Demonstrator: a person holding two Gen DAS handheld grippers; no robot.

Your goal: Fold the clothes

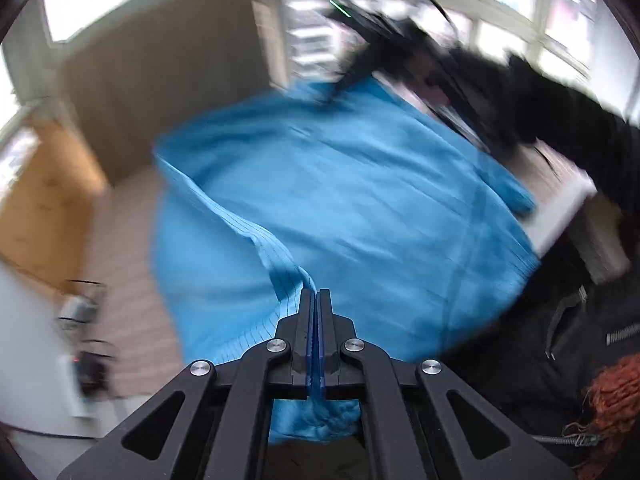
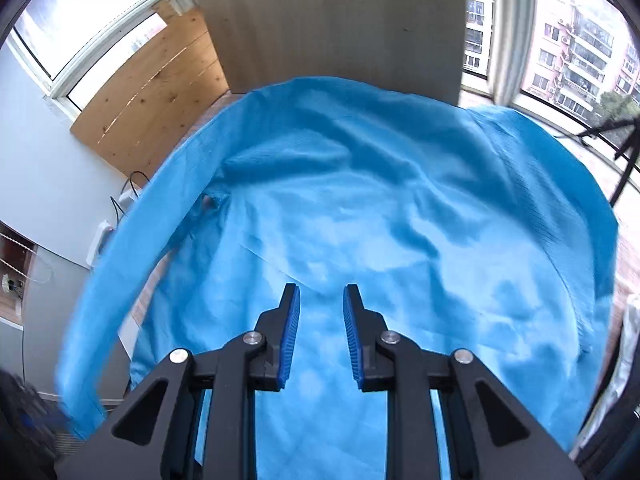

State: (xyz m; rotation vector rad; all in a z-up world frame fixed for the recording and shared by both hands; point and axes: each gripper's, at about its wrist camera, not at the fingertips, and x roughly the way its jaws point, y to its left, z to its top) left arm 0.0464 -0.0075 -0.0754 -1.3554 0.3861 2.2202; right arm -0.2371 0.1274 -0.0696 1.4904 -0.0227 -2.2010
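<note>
Left wrist view showed the left hand-held gripper (image 1: 318,294) clamped on the blue garment's (image 1: 360,200) ribbed edge, while the right hand-held gripper (image 2: 320,292) hovered at six o'clock, jaws apart, over it.

garment (image 2: 360,208) spread before the wooden board (image 2: 328,20), dark clothes (image 1: 560,344) right of it

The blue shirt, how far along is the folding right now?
Early. The blue shirt is spread out, no finished fold visible. In hand: the left gripper is clamped on its ribbed edge; the right gripper hovers open above it. The folds remain.
</note>
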